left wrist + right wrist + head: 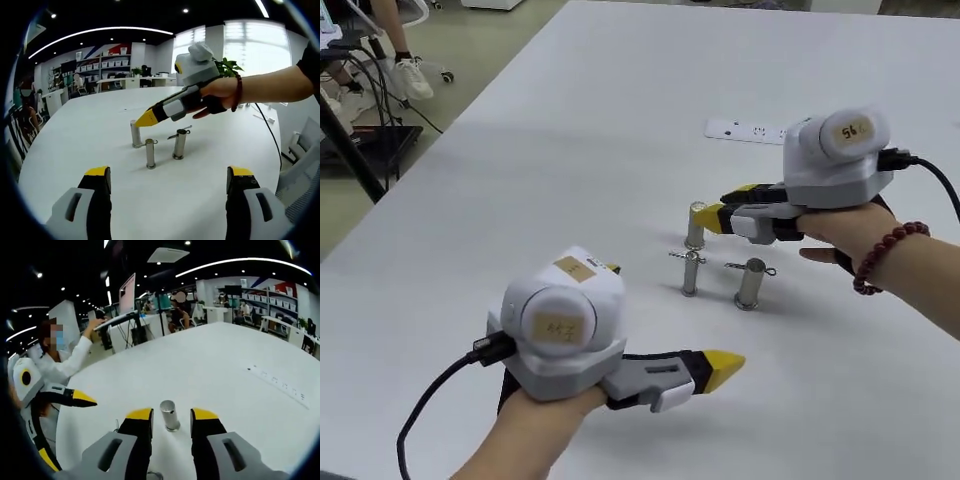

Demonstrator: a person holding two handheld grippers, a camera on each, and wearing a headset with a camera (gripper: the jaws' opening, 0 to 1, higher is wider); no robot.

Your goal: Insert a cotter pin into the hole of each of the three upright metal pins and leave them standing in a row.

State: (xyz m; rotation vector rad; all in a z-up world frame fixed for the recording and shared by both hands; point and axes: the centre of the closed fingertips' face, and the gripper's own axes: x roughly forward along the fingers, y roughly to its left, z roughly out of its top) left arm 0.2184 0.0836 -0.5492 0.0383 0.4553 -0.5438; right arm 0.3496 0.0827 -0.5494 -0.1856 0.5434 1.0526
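White worktop [570, 150]: broad and plain; a white power strip [748, 130] lies flat on it toward the far side
Far pin [696, 225]: a short metal pin standing upright; in the right gripper view it rises between the two yellow-tipped jaws with a gap on each side
Middle pin [690, 272]: upright, near the far pin and closer to the person; a cotter pin [686, 257] passes crosswise through its top
Third pin [751, 283]: upright, near the middle pin on its right; a second cotter pin [750, 268] sits crosswise through its top
Right gripper [712, 218]: held low over the worktop with its tips at the far pin; jaws apart, one on each side of that pin, not touching it; a beaded bracelet [885, 250] circles the wrist behind it
Left gripper [725, 364]: held close to the person, apart from the three pins, pointing to the right; in the left gripper view its jaws stand wide apart, with the pins ahead on the worktop
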